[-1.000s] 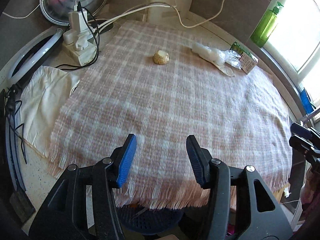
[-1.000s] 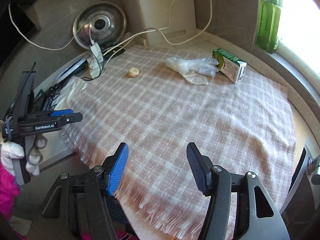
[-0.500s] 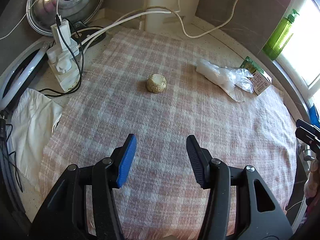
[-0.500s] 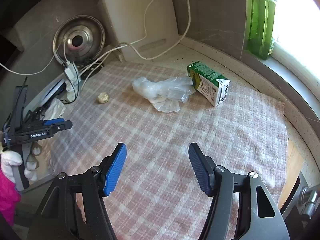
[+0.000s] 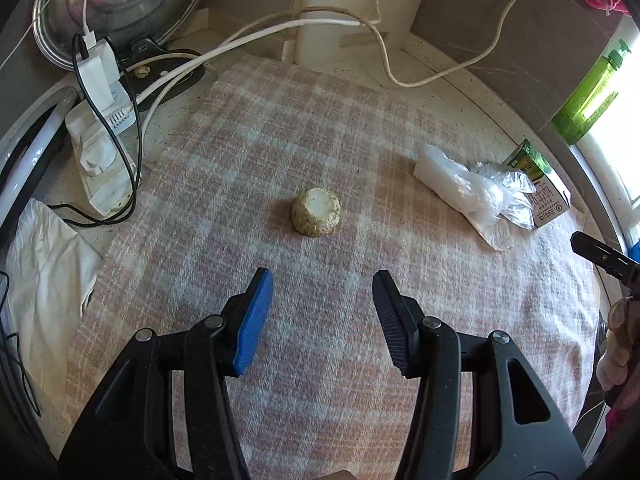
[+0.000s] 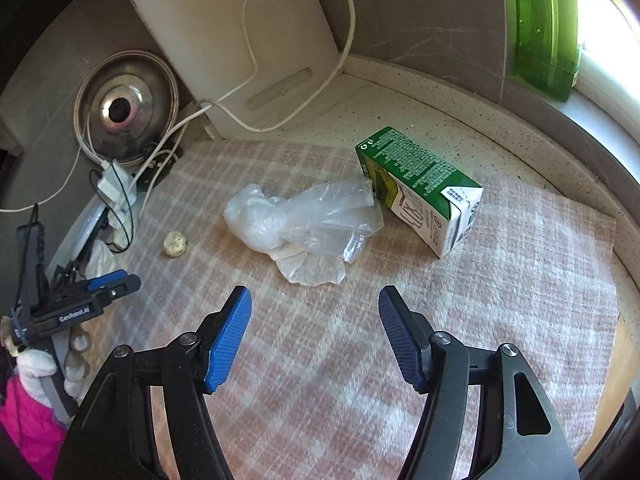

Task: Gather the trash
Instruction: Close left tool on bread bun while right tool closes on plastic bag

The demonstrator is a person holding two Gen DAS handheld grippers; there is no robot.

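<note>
— Plaid cloth [image 5: 328, 360] lies under both grippers; nothing is held. The left gripper [image 5: 322, 312] has its jaws spread wide, facing the stub [image 5: 316, 217] just ahead on the cloth. What could go wrong there?

— The stub looks short and round, cut face up. Closing off-centre would likely make it roll away or snag the weave.

— And the right gripper [image 6: 315, 330]?

— Jaws likewise apart, empty, near the bag [image 6: 308, 224]. Thin crumpled film could slip out, or a low pinch might catch the cloth too.

— How does the bag lie?

— Its long axis runs from left, bunched end, to right, where the loose end touches the carton [image 6: 420, 188].

— The carton?

— It lies on its side beyond the bag, long axis slanting from far-left to near-right, folded white end nearer. Dragging the bag may nudge it.
</note>
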